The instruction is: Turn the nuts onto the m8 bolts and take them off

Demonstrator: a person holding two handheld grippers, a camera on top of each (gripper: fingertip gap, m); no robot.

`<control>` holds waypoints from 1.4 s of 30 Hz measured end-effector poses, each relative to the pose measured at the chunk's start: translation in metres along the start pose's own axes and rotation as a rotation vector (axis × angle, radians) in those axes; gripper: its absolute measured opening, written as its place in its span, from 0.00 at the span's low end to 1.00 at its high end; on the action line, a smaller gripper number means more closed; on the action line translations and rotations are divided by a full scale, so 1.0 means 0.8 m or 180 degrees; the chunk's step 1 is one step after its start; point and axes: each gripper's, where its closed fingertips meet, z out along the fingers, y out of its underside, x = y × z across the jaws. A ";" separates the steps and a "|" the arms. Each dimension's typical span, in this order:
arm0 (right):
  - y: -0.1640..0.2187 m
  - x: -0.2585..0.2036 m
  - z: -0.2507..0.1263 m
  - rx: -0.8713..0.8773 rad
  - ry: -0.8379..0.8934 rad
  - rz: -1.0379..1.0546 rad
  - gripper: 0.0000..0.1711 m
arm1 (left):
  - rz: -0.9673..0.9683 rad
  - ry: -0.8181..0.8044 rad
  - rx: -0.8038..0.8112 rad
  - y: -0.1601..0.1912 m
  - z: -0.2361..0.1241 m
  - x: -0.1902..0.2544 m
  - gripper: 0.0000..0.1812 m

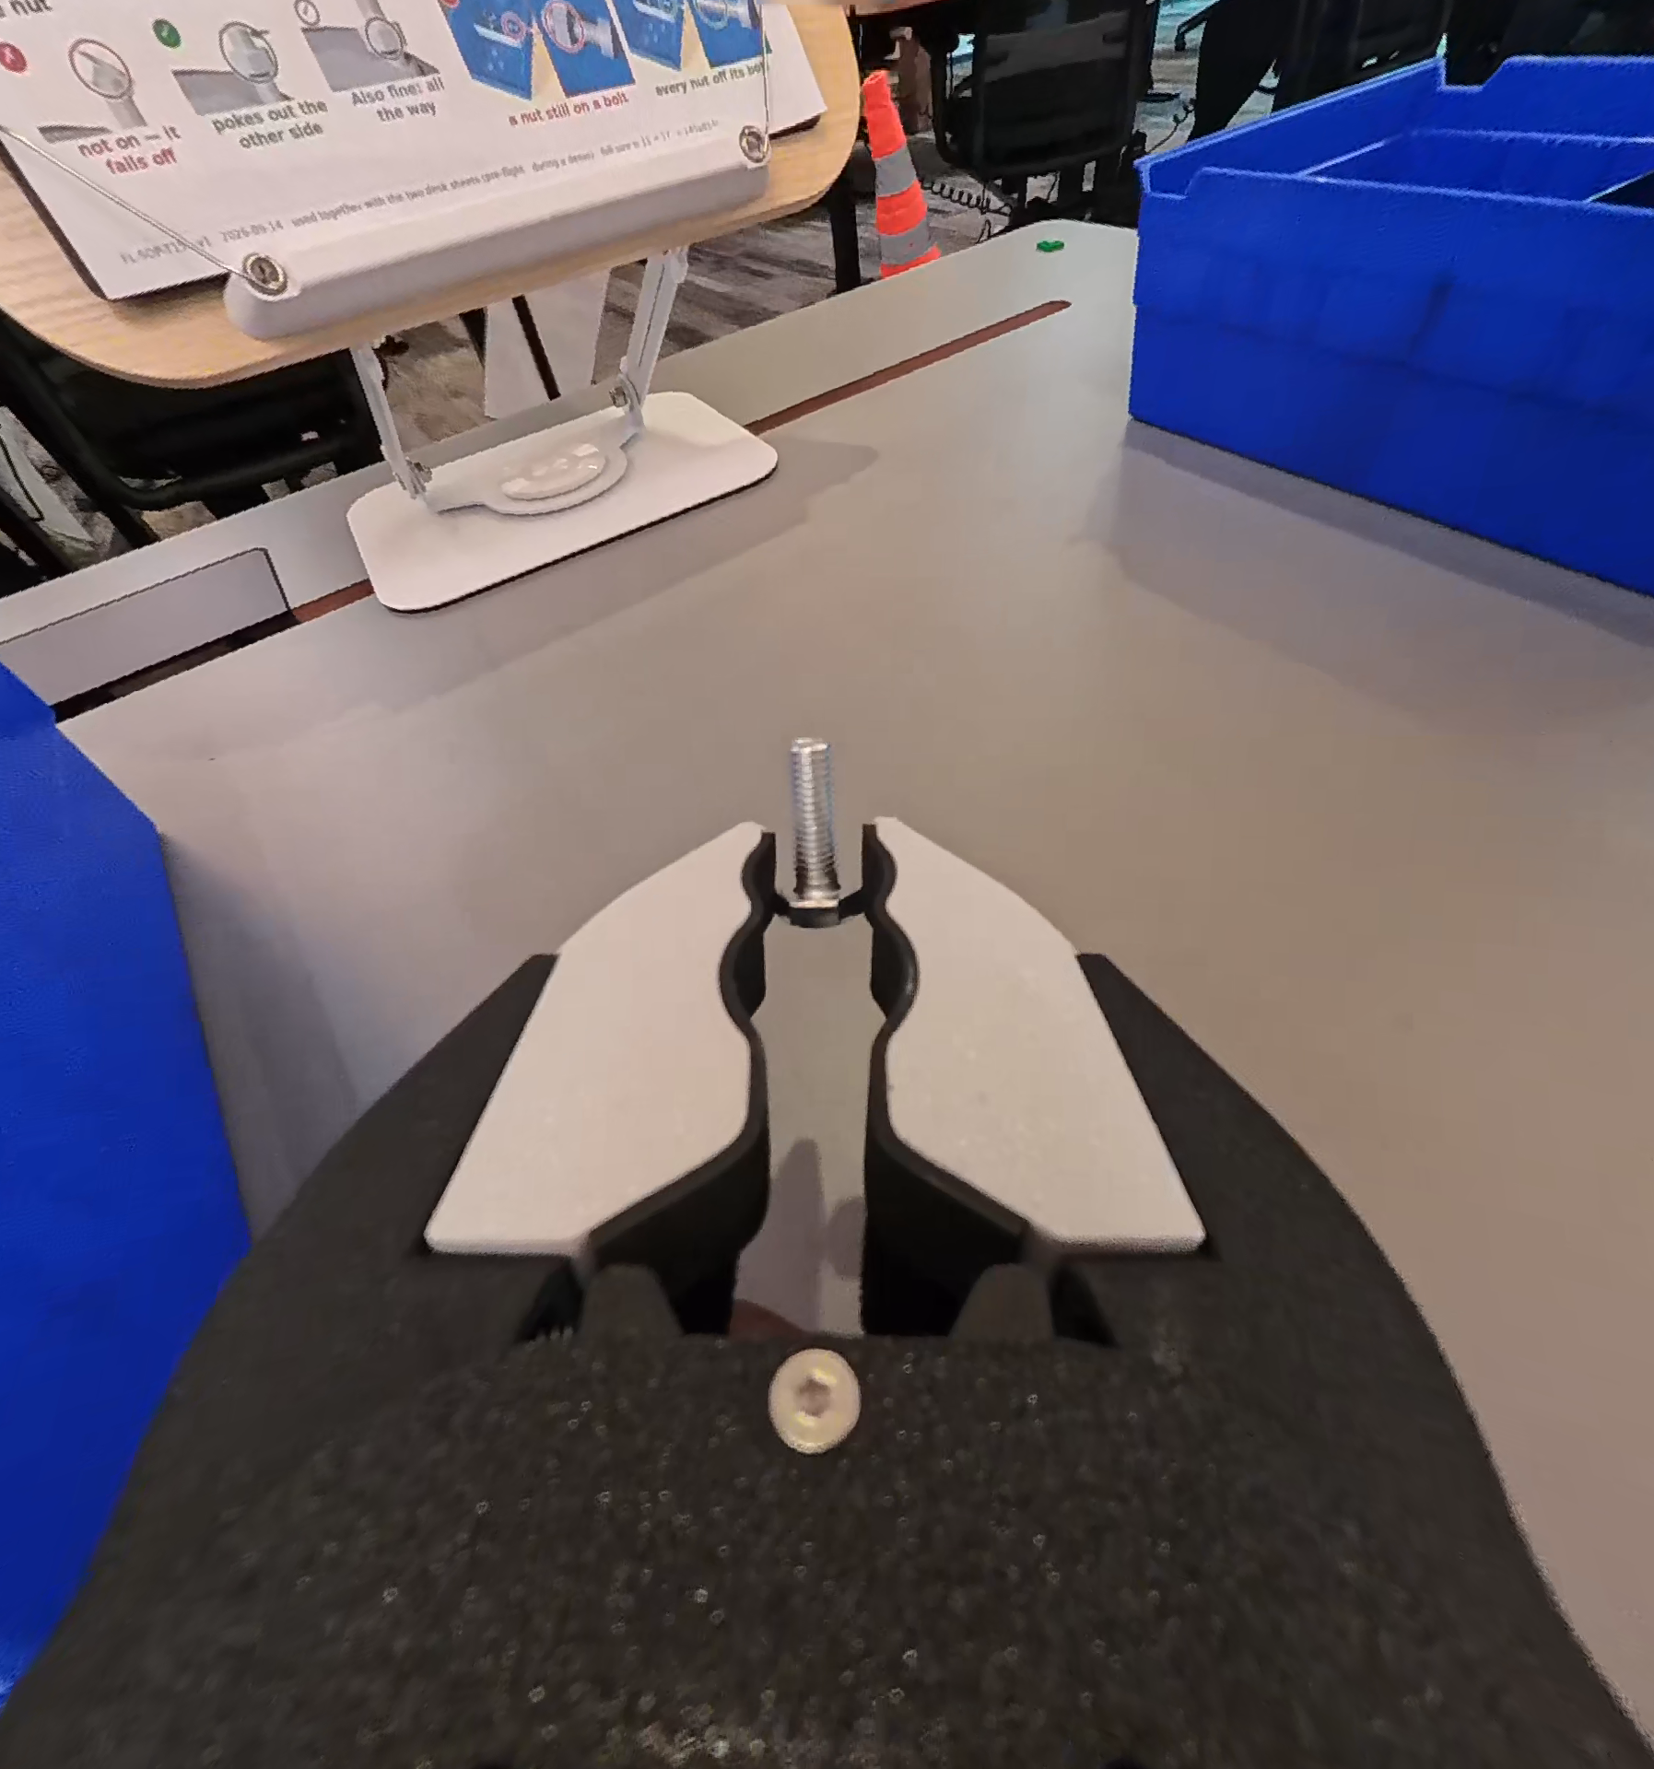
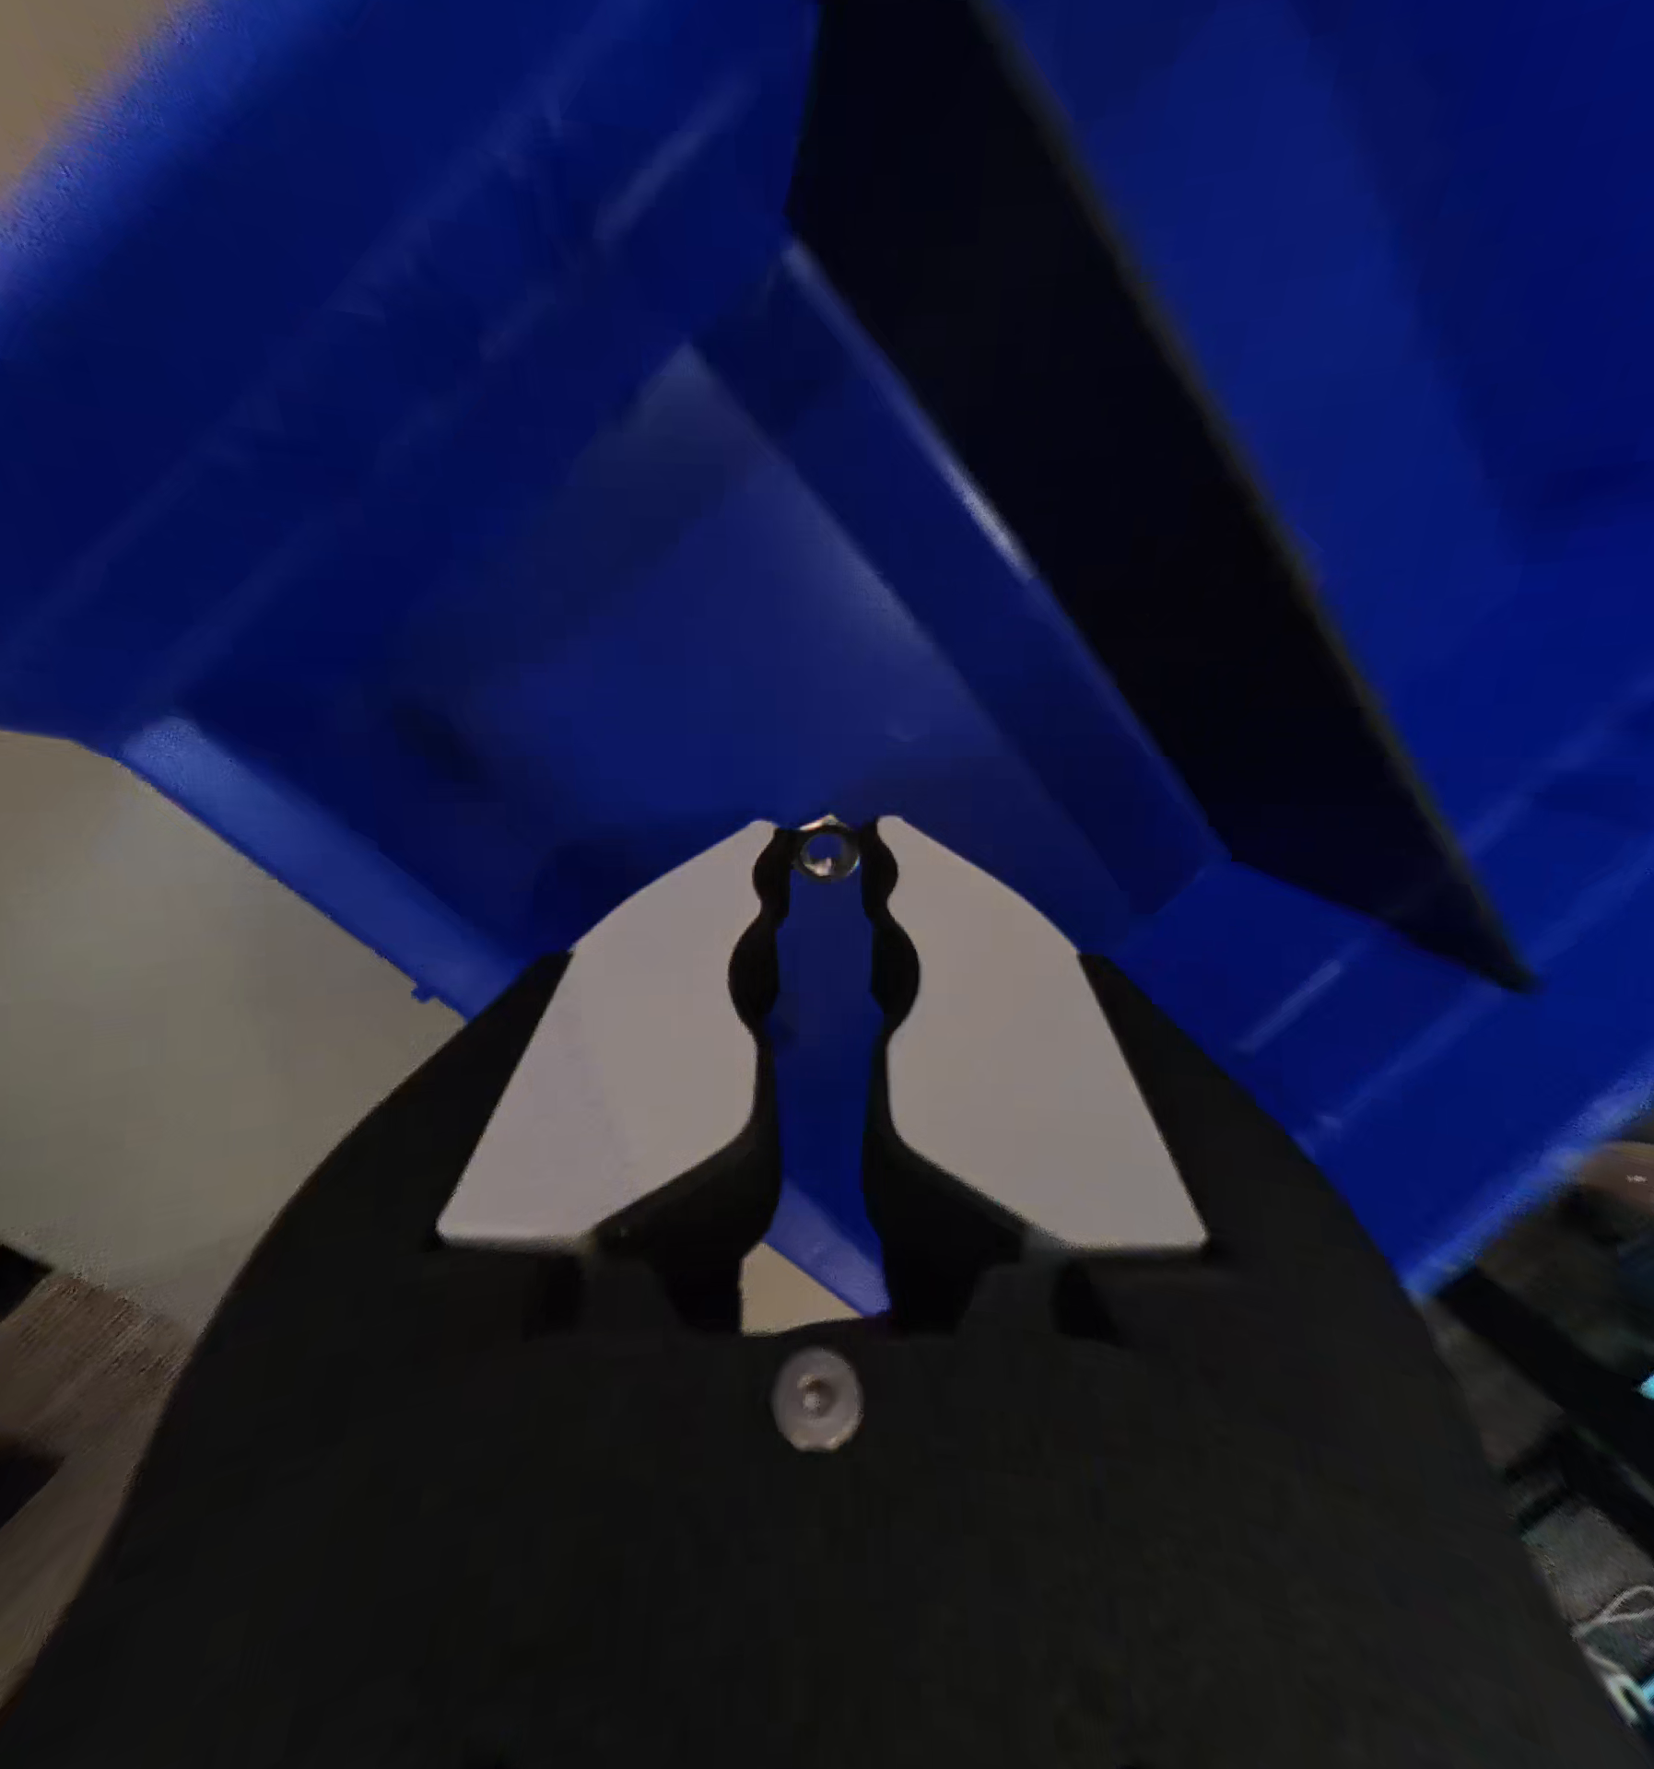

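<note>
My left gripper (image 1: 813,862) is pinching a silver bolt (image 1: 811,814) by its head, right at the fingertips. The threaded shank sticks out forward past the tips, roughly in line with the fingers, bare thread, no nut on it. The bolt is off the grey table (image 1: 1043,766), held above it.

Beyond the left gripper, across the table: a white stand (image 1: 564,498) with a flat base sits on the far edge, carrying a wooden board (image 1: 181,325) with a printed instruction sheet (image 1: 373,124) clipped on. A blue bin (image 1: 1426,335) stands far right on the table, dividers visible inside. Another blue bin wall (image 1: 47,1005) is close on the left edge. An orange striped cone (image 1: 899,191) is on the floor behind the table.

My right gripper (image 2: 827,852) is clamped on a small silver nut (image 2: 827,854), held by its sides at the very tips, with the hole facing the camera. This view is blurred. The nut sits in front of a blue bin (image 2: 516,479), which fills most of the right wrist view and looks tilted in frame; a dark divider or shadowed wall (image 2: 1091,479) runs through it. I cannot tell whether the nut touches the bin. Pale table surface (image 2: 133,909) shows lower left.
</note>
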 end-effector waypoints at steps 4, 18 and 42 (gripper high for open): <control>0.014 0.005 0.038 -0.0361 -0.0197 0.0038 0.09 | 0.0038 -0.0028 -0.0021 0.002 0.001 -0.004 0.09; -0.044 -0.006 -0.056 0.0836 0.1029 0.0458 0.24 | -0.0215 0.0210 0.0076 -0.003 -0.006 -0.004 0.09; -0.238 -0.247 -0.041 0.3330 0.0404 0.0847 0.21 | -0.0311 0.0298 0.0207 -0.008 -0.009 -0.009 0.09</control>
